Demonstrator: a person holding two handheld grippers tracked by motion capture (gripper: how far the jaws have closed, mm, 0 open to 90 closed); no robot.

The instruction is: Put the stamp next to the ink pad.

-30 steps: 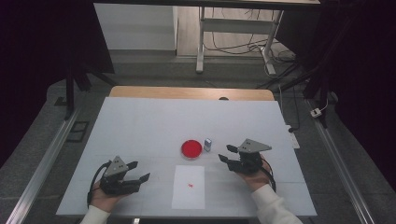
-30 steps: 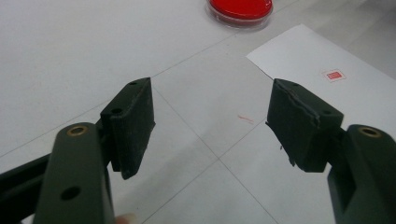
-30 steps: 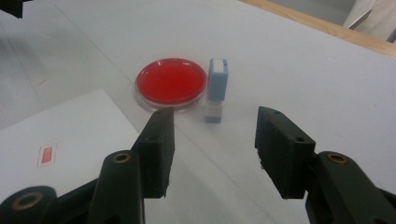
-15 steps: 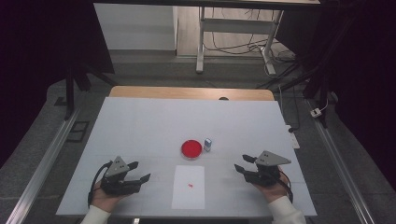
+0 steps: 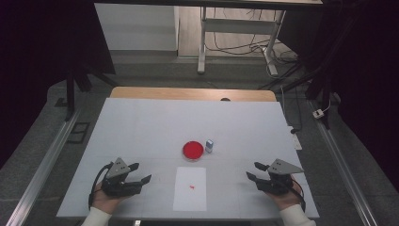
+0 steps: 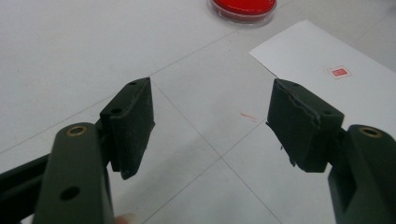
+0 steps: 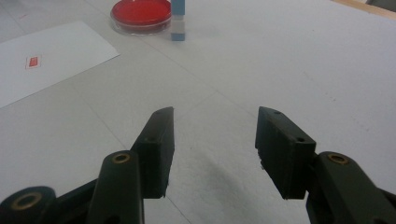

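Right hand-held gripper agape, empty — stamp and red ink pad well apart, up-left.

Taking the sheet of paper as landmark: bare table lies to both sides of it, and each gripper rests there with jaws apart, the left gripper well to the left of the sheet, the right gripper well to its right, with nothing on the table between either one and the paper's edge. Just beyond the sheet's far edge stands the red dish, and touching or just beside that dish on its right stands the small blue-and-white stamp, upright. Past these two, the far tabletop is open up to the wooden strip.
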